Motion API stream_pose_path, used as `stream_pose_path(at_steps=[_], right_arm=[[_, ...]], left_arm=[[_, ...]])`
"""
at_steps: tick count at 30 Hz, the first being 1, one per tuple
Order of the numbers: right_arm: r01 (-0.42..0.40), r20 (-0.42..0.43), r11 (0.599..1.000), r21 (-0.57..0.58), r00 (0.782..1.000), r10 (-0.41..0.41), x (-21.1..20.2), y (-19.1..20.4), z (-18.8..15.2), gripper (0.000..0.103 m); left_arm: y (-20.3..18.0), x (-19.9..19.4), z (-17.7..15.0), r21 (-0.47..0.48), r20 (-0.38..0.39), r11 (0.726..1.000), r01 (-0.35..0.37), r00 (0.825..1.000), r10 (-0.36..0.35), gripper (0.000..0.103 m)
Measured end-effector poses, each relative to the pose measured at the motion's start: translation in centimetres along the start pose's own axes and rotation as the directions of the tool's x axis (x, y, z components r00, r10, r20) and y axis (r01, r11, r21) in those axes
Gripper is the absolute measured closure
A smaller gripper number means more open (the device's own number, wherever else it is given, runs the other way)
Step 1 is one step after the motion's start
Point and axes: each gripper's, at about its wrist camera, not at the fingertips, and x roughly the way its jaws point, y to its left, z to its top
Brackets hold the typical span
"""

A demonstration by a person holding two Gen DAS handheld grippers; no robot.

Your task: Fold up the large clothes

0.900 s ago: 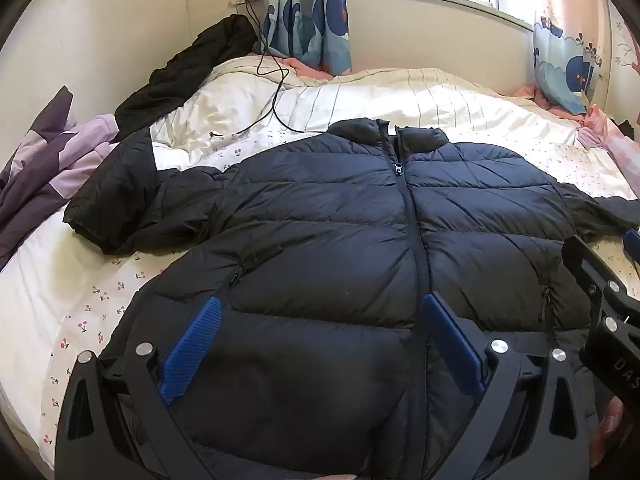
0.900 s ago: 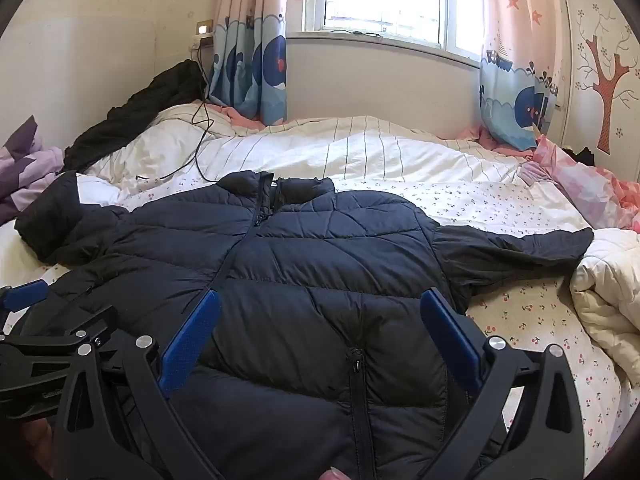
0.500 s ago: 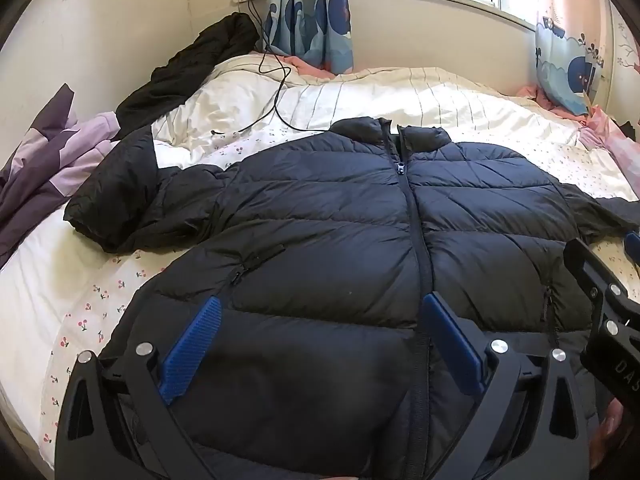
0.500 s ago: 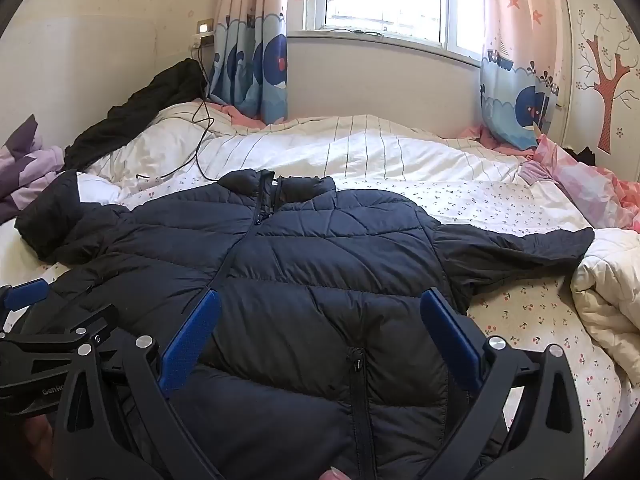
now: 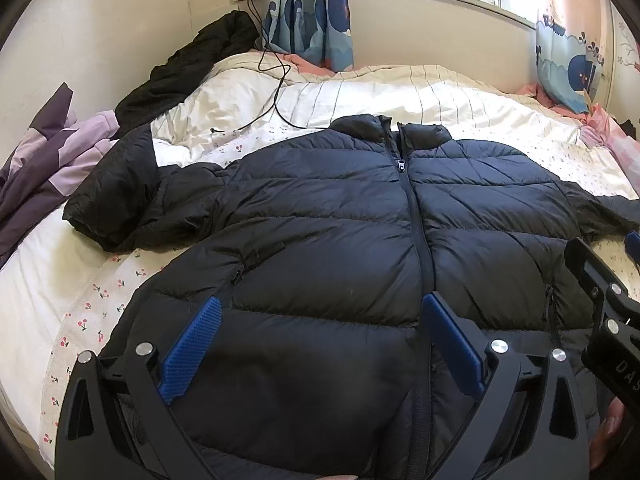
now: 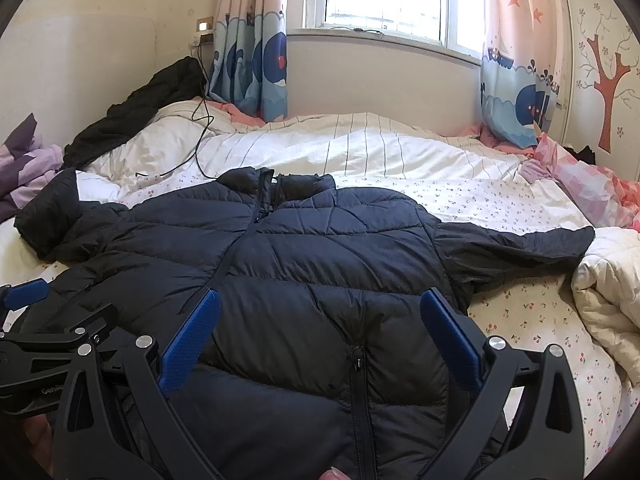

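A large black puffer jacket (image 5: 340, 232) lies front up and zipped on the bed, collar toward the window, sleeves spread to both sides; it also shows in the right wrist view (image 6: 320, 264). Its left sleeve (image 5: 116, 200) bunches toward the pillow side and its right sleeve (image 6: 516, 248) lies stretched out. My left gripper (image 5: 318, 344) is open and empty above the jacket's lower left front. My right gripper (image 6: 318, 340) is open and empty above the lower right front. Each gripper's frame shows at the edge of the other's view.
The bed (image 6: 520, 320) has a cherry-print sheet and a striped white duvet (image 6: 380, 148). A purple garment (image 5: 36, 152) and another black coat (image 5: 188, 68) lie at the left. A cable (image 5: 276, 92) runs over the pillow. A cream quilt (image 6: 608, 304) and pink bedding (image 6: 588, 176) lie at the right.
Both views have shifted only slightly; the left gripper has tilted a little. The jacket has not moved and both grippers stay open.
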Motion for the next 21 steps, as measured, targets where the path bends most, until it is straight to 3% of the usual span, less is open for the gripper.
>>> stream_pose_path(at_steps=[7, 21], right_arm=[[0.002, -0.016, 1.000, 0.013, 1.000, -0.002, 0.1, -0.2, 0.0, 0.007], [-0.009, -0.049, 0.999, 0.049, 0.999, 0.011, 0.8, -1.2, -0.2, 0.007]], left_arm=[[0.2, 1.4, -0.6, 0.028, -0.033, 0.999, -0.029, 0.999, 0.029, 0.007], [-0.7, 1.6, -0.4, 0.027, -0.040, 0.998, 0.048, 0.998, -0.047, 0.007]])
